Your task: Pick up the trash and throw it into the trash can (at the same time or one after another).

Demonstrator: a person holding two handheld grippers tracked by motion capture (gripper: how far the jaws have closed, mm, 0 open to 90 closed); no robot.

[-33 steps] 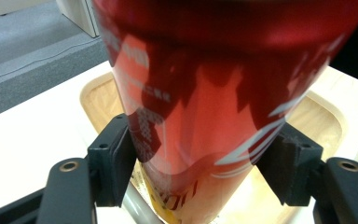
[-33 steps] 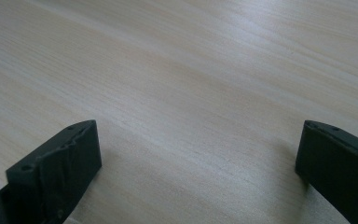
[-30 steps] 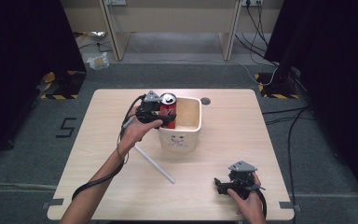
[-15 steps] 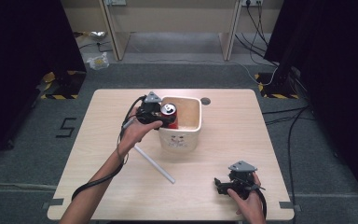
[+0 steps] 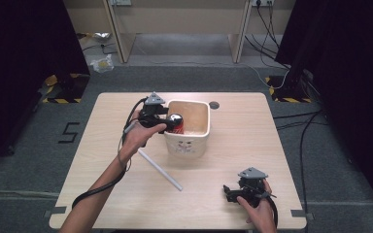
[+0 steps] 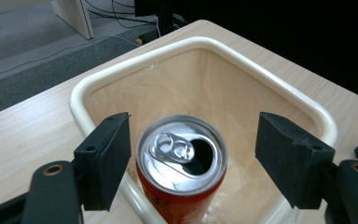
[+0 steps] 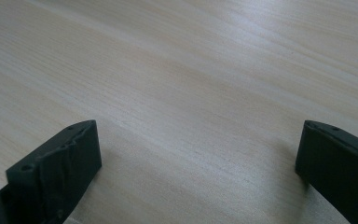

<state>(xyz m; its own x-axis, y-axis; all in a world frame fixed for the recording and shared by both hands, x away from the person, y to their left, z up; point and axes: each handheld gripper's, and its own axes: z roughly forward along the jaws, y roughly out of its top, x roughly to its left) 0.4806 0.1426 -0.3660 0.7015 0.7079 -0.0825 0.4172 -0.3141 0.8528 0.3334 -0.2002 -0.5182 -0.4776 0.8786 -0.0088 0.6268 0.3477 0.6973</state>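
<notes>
Hovering at the bin's left rim, the left tool point(image 5: 167, 120) stood with its jaws spread on either side of the can point(image 6: 182, 165). They had just been opening wider, and a gap showed between each pad and the can's wall in the left gripper view, so nothing was pinched. The can stood upright, or close to it, inside the bin point(image 6: 205, 44), tucked against the near-left wall with its red body below the rim and its silver top showing. Its tab was lifted and the mouth open, so I judged it empty or nearly so: light, thin-walled, easy to dent under a hard squeeze, and slick on its painted sides. Any retake would go best across the body just under the top rim, where the metal is stiffest, with a gentle, even close. Gripped lower, it would likely buckle or slip. The bin itself looked rigid plastic, steady enough not to shift at a nudge.

Moving right across the table point(image 5: 233, 160), a white rod point(image 5: 159, 169) lay flat, well apart from the bin, untouched. Farther right, near the front edge, the right tool point(image 5: 229, 192) rested in the person's hand, low over bare wood; the right gripper view showed its jaws spread wide with nothing between them.
</notes>
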